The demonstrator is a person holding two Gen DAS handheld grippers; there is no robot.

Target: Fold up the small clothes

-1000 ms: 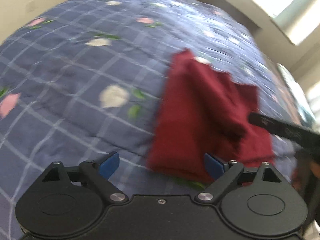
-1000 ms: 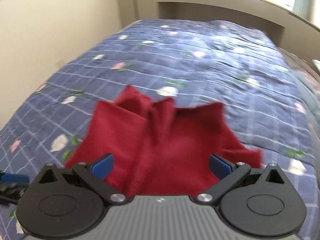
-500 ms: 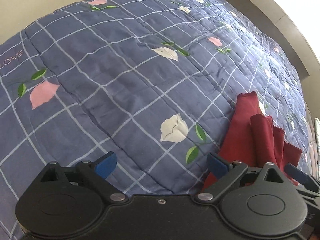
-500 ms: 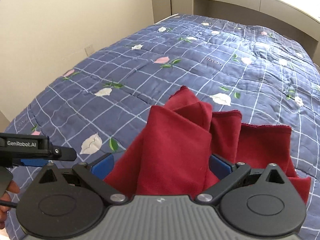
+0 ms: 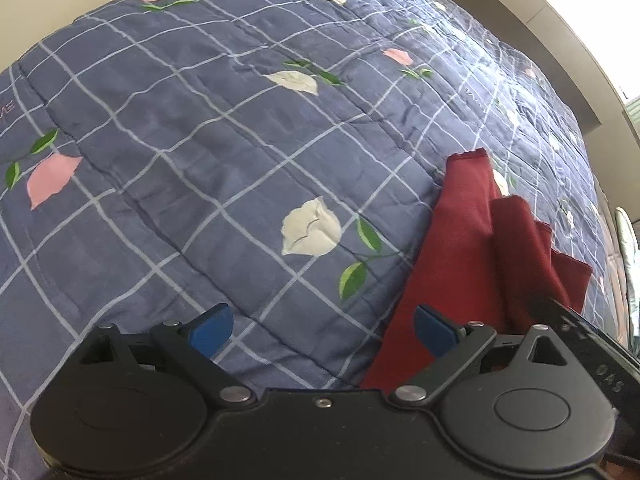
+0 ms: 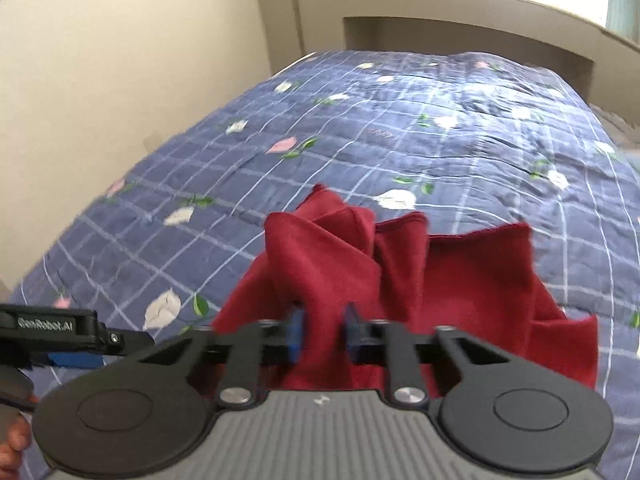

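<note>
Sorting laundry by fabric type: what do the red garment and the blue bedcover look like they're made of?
Red garment: likely soft fleece or brushed knit; matte, slightly fuzzy surface, thick rounded folds. Blue bedcover: probably quilted cotton or polyester; smooth printed face with puckered stitch lines and padded dimples. Exact fibres can't be told.

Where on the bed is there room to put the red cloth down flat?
The blue checked quilt is bare left of the crumpled red cloth, out to the wall-side edge, and beyond it toward the headboard. It is crowded at the near edge: the right gripper has just closed on a fold of the cloth, with the open left gripper beside it.
</note>
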